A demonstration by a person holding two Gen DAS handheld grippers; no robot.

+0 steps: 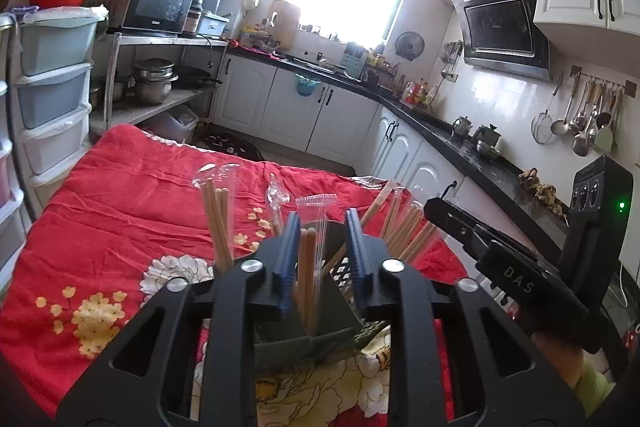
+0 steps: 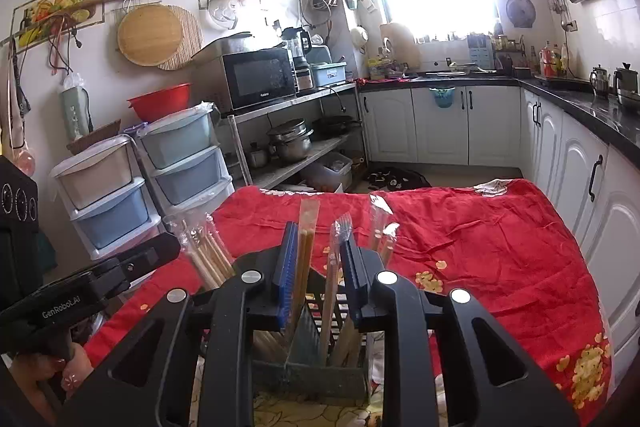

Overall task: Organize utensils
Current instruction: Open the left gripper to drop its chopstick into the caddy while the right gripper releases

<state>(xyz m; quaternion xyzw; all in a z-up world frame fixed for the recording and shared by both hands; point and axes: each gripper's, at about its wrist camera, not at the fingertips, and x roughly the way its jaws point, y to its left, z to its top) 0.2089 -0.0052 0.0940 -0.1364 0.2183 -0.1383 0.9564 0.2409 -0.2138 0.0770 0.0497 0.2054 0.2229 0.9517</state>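
Observation:
A dark slotted utensil holder (image 1: 340, 333) (image 2: 312, 375) stands on the red flowered cloth (image 1: 120, 207) (image 2: 480, 247), right under both grippers. Several bundles of plastic-wrapped wooden chopsticks stand in its compartments. My left gripper (image 1: 323, 227) is open around one upright wrapped pair (image 1: 307, 267), whose lower end sits in the holder; the right pad is clear of it. My right gripper (image 2: 318, 239) is also open, with a wrapped pair (image 2: 306, 251) standing beside its left pad and a wrapped fork-like utensil (image 2: 334, 267) near the other pad. Each gripper's body shows at the other view's edge.
More wrapped chopsticks lean out at the holder's left (image 1: 218, 223) and right (image 1: 404, 227). A loose clear wrapper (image 1: 276, 193) lies on the cloth beyond. Stacked plastic drawers (image 2: 180, 155) stand to the left of the table, white cabinets with a black counter (image 2: 592, 115) to the right.

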